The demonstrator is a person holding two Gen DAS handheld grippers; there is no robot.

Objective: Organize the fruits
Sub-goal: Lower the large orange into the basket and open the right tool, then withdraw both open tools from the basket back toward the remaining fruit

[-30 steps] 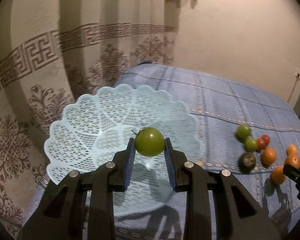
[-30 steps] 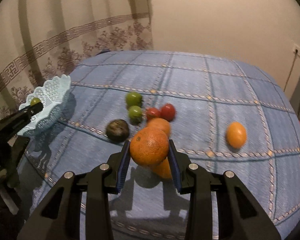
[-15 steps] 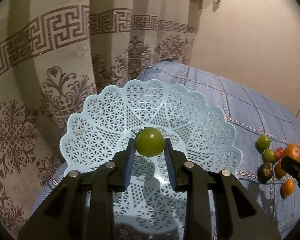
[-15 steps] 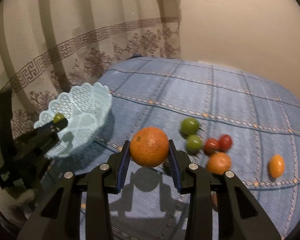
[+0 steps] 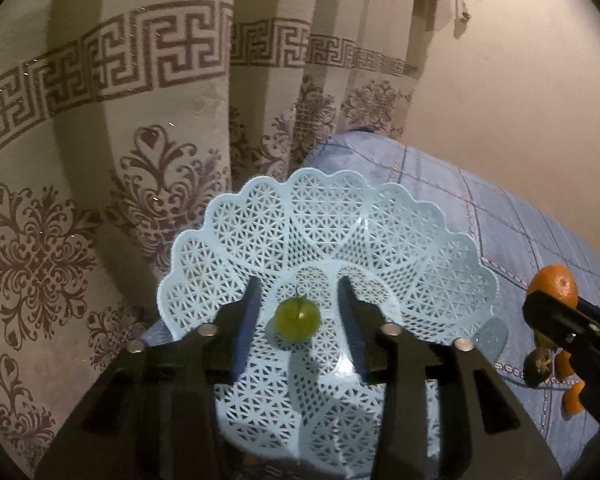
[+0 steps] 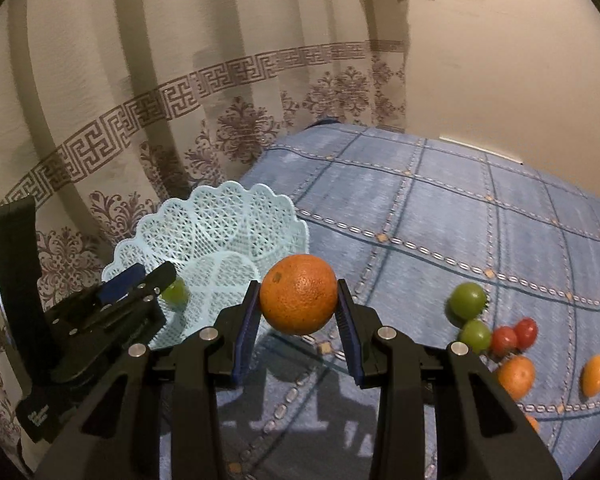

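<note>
A cream curtain (image 5: 100, 160) with brown ornamental print hangs behind a bed covered by a blue checked quilt (image 6: 440, 220). Ahead of the left claw (image 5: 298, 312), at the quilt's edge, sits a pale blue perforated plastic basket with a scalloped rim (image 5: 380, 208). This claw points down into the basket with its jaws spread wide, and a small round green tomato (image 5: 297, 319) lies on the basket floor between the fingertips, touching neither. To the right of the basket, the right claw (image 6: 299, 312) hovers level above the quilt, just beside the basket's near rim, its jaws pinching a large round orange (image 6: 298, 294). Right of that claw, loose fruit rests on the quilt: two green tomatoes (image 6: 467, 300), two small red tomatoes (image 6: 516, 334) just beside them, and two smaller oranges (image 6: 516, 376) nearer the camera. In the left wrist view a dark round fruit (image 5: 539, 367) shows partly behind the right claw.
</note>
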